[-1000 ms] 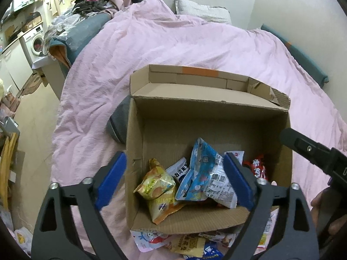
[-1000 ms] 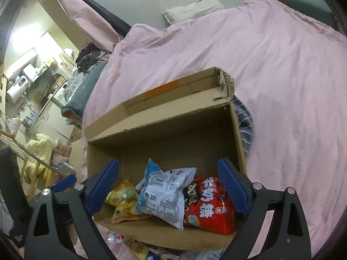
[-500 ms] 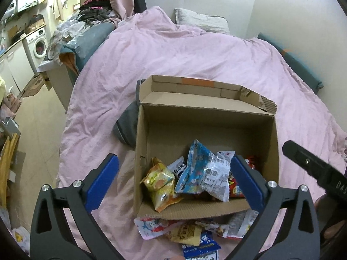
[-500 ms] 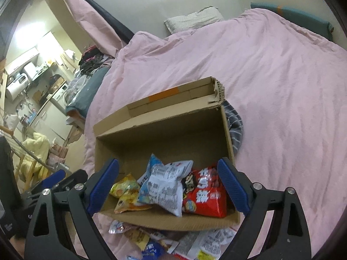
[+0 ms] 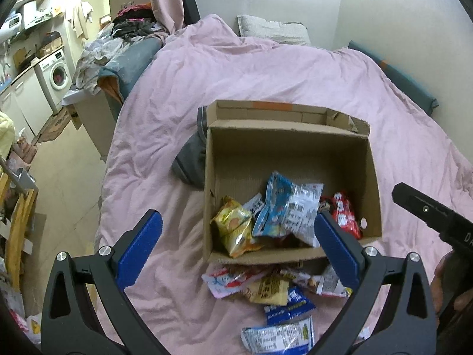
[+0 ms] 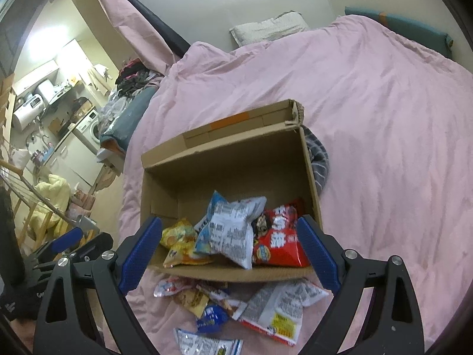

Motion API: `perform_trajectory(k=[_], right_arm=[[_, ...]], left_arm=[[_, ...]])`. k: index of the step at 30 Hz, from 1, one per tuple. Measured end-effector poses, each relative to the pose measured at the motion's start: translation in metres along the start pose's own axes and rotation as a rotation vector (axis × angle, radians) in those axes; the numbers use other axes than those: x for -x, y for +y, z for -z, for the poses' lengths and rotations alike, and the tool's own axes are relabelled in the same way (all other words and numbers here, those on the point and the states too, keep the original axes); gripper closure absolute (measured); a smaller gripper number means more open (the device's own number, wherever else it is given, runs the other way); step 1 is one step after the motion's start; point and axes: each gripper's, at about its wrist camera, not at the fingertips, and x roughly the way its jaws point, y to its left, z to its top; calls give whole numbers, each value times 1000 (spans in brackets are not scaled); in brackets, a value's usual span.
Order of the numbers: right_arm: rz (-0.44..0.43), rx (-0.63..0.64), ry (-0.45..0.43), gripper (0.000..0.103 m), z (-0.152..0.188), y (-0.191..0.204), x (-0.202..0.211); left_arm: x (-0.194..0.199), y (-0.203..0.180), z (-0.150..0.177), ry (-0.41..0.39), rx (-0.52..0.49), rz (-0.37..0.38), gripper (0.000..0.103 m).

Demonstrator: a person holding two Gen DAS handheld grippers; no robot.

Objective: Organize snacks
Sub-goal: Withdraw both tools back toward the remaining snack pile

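Taking the cardboard box (image 5: 291, 183) as landmark: at its left stands the left gripper (image 5: 238, 247), jaws wide, empty. Inside lie a yellow packet (image 5: 233, 230), a blue-white bag (image 5: 288, 211) and a red bag (image 6: 278, 241); its writing is unreadable. Loose packets (image 6: 236, 304) lie just before it: light, crinkly, slippery, best pinched by an edge seam. Right gripper (image 6: 229, 253): wide, empty.
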Motion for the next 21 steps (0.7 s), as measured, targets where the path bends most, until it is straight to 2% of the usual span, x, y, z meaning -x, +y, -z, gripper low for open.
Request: perform_trajectory(k=[9, 17, 21], right_arm=[[-16, -23, 48, 9, 31, -5, 18], [5, -45, 111, 9, 56, -11, 19], [7, -75, 150, 9, 66, -17, 15]], left_arm=[[6, 9, 36, 42, -1, 15, 2], [2, 27, 67, 105, 22, 30, 2], [-2, 38, 82, 106, 46, 29, 2]])
